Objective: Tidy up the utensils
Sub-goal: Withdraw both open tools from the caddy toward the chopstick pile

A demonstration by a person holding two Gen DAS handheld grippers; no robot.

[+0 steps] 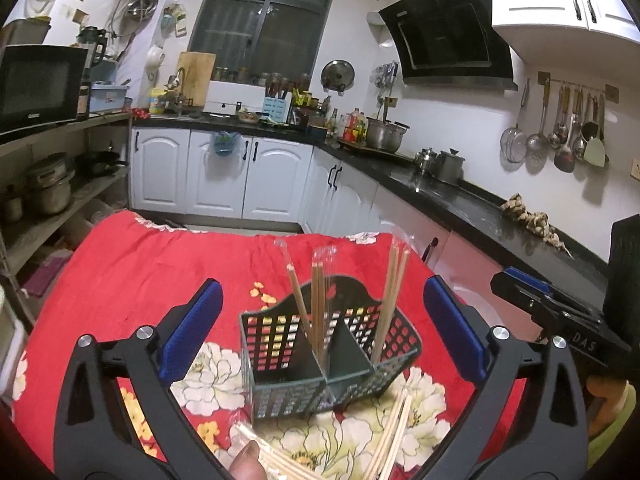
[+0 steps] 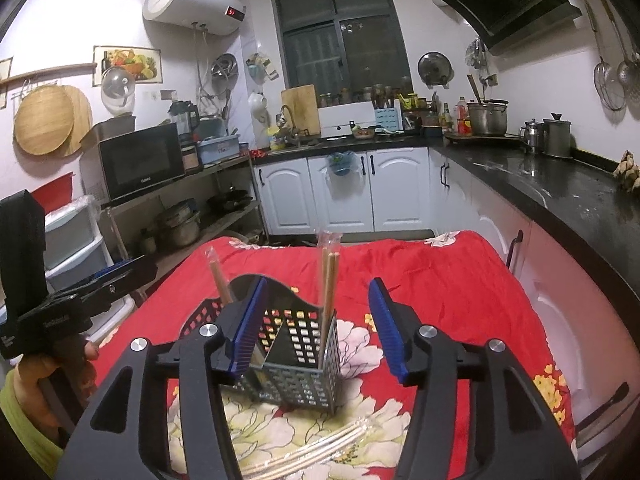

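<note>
Standing on cloth: a dark perforated utensil caddy [image 1: 328, 364] sits upright on the red floral tablecloth [image 1: 132, 272], split by inner dividers into compartments.
Caddy contents: three sets of wrapped chopsticks stand in it, leaning slightly — one single-looking stick at left [image 1: 298, 300], a pair in the middle [image 1: 319, 308], a pair at right [image 1: 390, 300]; clear wrapper tips stick out above each.
Loose chopsticks: more wrapped chopsticks [image 1: 390, 436] lie flat on the cloth just in front of the caddy, fanned across the white flower print; the right wrist view shows the same bundle [image 2: 316, 450] near the bottom edge.
Left gripper: the left gripper [image 1: 320, 328] has its jaws spread wide and empty, the blue pads flanking the caddy without touching it; a thumb tip shows at the lower edge.
Right gripper: the right gripper [image 2: 316, 326] also has its jaws apart and holds nothing; its left pad overlaps the caddy [image 2: 296, 356] in view, contact unclear.
Surroundings: black countertop [image 1: 472, 200] and white cabinets behind.
</note>
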